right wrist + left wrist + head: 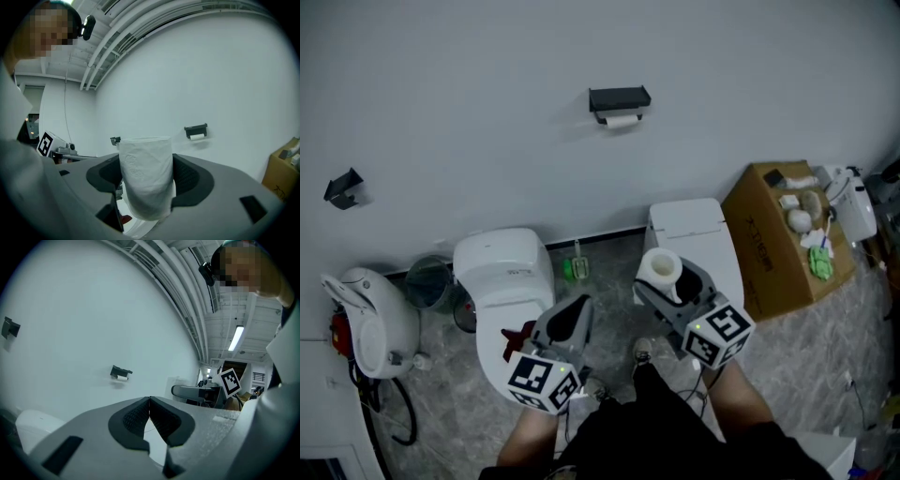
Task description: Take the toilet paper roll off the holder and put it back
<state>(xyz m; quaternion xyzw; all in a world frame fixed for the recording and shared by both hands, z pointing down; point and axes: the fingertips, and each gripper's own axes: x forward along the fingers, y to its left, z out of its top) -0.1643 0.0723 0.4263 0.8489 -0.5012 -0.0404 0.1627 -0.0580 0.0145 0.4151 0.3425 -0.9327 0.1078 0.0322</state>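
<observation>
- R gripper [664,284]: jaws spread wide and clamped on the toilet paper roll [145,168], one pad on each curved side. Roll stands upright, core hole facing up in head view. The wide spread is down to the roll's width, not an empty hand.
- Grip goes across the soft sides, prob. so both core ends stay free for the mount.
- L gripper [149,414]: jaws together, nothing btwn them. Held level beside the R one; looks like a spare hand for now, maybe to steady things at the wall.
- The black holder [620,97] is fixed on the white wall [487,112], well apart from both grippers. A white bit shows under it; can't tell if it's a 2nd roll or a loose sheet.
- So the roll is off the holder, in the R jaws, above the floor near the toilet [502,272]. Judged: put-back half not yet done.
- Next move prob. needs the roll tipped so its core lies level. Too hard a squeeze could dent it.
</observation>
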